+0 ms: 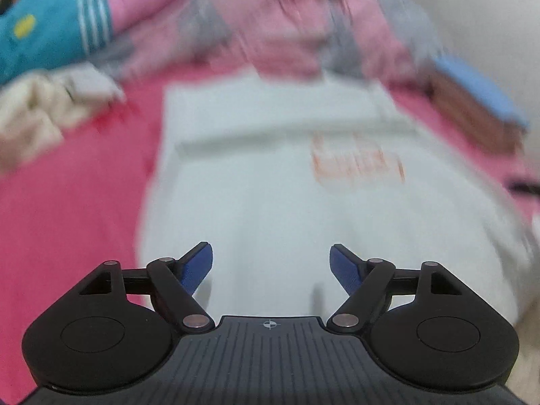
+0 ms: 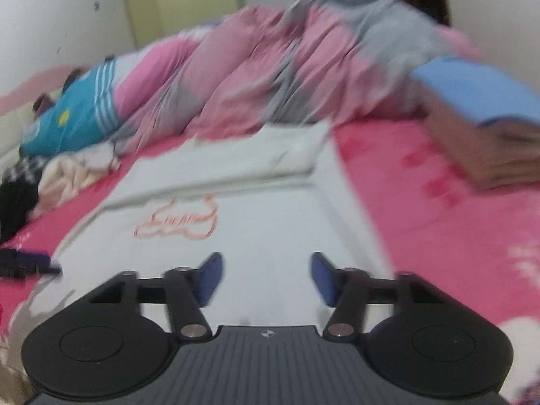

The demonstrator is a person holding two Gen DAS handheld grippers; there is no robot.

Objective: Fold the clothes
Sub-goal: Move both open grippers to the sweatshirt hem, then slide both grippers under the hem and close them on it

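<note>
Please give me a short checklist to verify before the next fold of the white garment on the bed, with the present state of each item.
1. Left gripper empty, jaws apart: ok.
2. Right gripper empty, jaws apart: ok.
3. White garment lies flat on the pink sheet: ok, far edge already folded over.
4. Nothing lies on the garment: ok in what shows.
5. Folded stack clear of the garment: ok, it stands apart to the right.
6. Near hem position: cannot tell, the grippers hide it and the pictures are blurred.
</note>
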